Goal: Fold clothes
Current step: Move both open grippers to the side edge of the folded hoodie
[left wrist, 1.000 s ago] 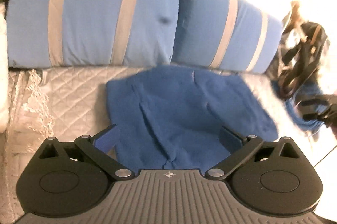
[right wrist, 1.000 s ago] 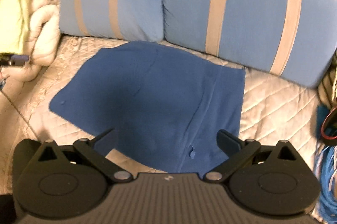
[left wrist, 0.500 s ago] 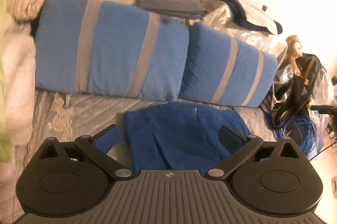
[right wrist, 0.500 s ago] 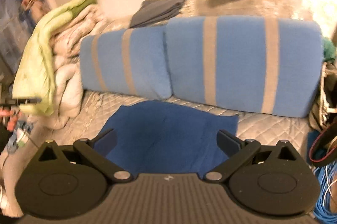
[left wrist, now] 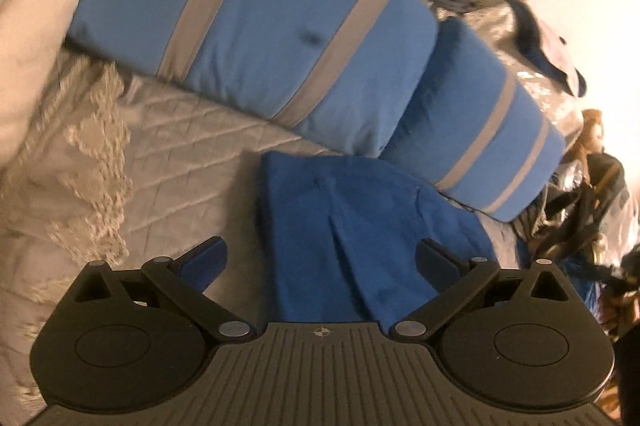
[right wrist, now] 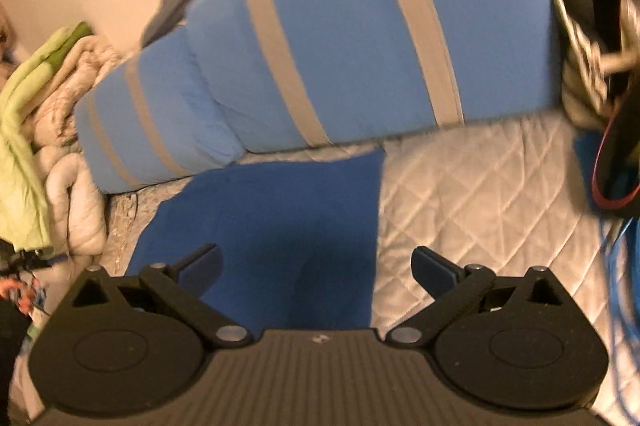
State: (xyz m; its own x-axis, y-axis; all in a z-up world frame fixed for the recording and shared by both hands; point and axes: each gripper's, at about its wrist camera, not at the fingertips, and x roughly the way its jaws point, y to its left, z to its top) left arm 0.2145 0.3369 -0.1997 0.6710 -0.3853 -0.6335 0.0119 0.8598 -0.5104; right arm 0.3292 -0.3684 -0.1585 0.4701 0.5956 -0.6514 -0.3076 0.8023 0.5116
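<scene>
While the left tongs (left wrist: 322, 262) hang spread wide and empty in the left wrist view, the dark blue garment (left wrist: 360, 226) lies flat on the quilted bed (left wrist: 168, 146), its far edge touching the two blue striped pillows (left wrist: 256, 10) along the bed's far edge. Seen from the right wrist, the right tongs (right wrist: 316, 268) are likewise released and hold nothing, and the garment (right wrist: 280, 210) lies on the bed (right wrist: 480, 186) below them, reaching up to the pillows (right wrist: 360, 26), with piled bedding (right wrist: 48, 98) at the left edge.
</scene>
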